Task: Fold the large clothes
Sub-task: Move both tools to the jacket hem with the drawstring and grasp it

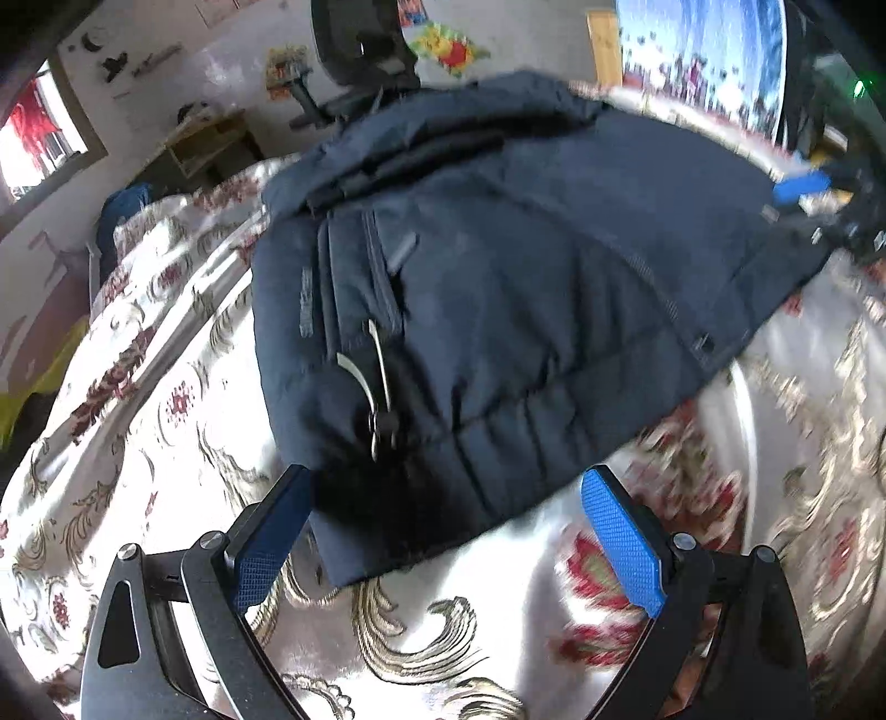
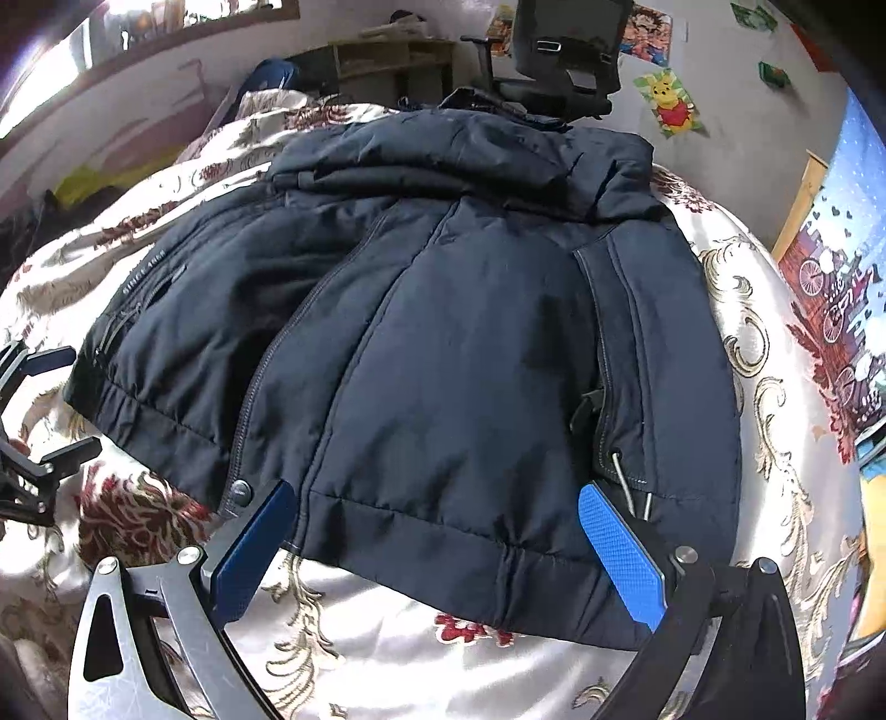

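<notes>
Nearest to the camera in the right wrist view is my right claw (image 2: 437,515), its two blue textured pads (image 2: 620,554) spread wide with nothing between them. They stand at both sides of the ribbed hem of the dark navy padded jacket (image 2: 443,332), low in the frame; whether they touch the cloth I cannot tell.

The jacket lies front up on the bed cover of shiny cream satin with red flowers (image 2: 764,360) and fills the middle of the frame. Its hood is folded down at the upper centre, and the zip runs from the hem up the left half. A grey drawcord loop (image 2: 626,476) hangs at the lower right side.

In the left wrist view my left claw (image 1: 448,498) is also released and wide, at the jacket's lower corner, bottom centre. This view is partly blurred. A black office chair (image 2: 565,50) stands behind the bed, top centre.
</notes>
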A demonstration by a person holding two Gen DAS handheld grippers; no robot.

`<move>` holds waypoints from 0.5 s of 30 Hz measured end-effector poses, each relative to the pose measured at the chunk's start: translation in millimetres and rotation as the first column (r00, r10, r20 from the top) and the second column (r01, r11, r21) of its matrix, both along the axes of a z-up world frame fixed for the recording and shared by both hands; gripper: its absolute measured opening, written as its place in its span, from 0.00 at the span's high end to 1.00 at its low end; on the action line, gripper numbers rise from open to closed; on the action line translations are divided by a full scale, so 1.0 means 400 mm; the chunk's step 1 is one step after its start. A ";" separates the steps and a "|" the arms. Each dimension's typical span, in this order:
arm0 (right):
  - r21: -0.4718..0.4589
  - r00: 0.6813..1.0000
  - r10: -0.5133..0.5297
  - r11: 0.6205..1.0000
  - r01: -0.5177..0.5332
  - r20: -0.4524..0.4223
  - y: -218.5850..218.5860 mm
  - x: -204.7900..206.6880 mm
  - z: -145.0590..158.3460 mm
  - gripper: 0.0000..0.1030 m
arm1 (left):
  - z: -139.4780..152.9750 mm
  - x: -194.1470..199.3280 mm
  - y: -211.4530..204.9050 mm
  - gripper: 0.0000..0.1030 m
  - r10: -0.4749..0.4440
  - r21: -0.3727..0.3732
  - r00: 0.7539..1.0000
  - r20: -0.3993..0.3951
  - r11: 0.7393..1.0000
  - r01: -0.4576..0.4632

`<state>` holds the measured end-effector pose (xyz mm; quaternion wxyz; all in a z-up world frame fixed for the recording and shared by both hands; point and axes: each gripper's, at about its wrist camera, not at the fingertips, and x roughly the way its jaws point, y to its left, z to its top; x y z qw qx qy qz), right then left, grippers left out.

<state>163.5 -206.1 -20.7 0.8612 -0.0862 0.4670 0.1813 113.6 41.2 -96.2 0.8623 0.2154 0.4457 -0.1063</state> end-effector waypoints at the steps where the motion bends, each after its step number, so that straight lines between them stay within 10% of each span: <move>1: -0.012 1.000 0.007 1.000 -0.007 -0.009 0.000 0.001 -0.002 0.00 | -0.010 0.001 0.003 0.08 0.002 0.012 1.000 -0.006 1.000 -0.002; 15: -0.329 0.962 0.202 0.909 -0.254 -0.185 0.022 -0.014 -0.118 0.00 | -0.091 0.016 -0.009 0.05 -0.052 0.164 0.998 -0.026 0.985 0.055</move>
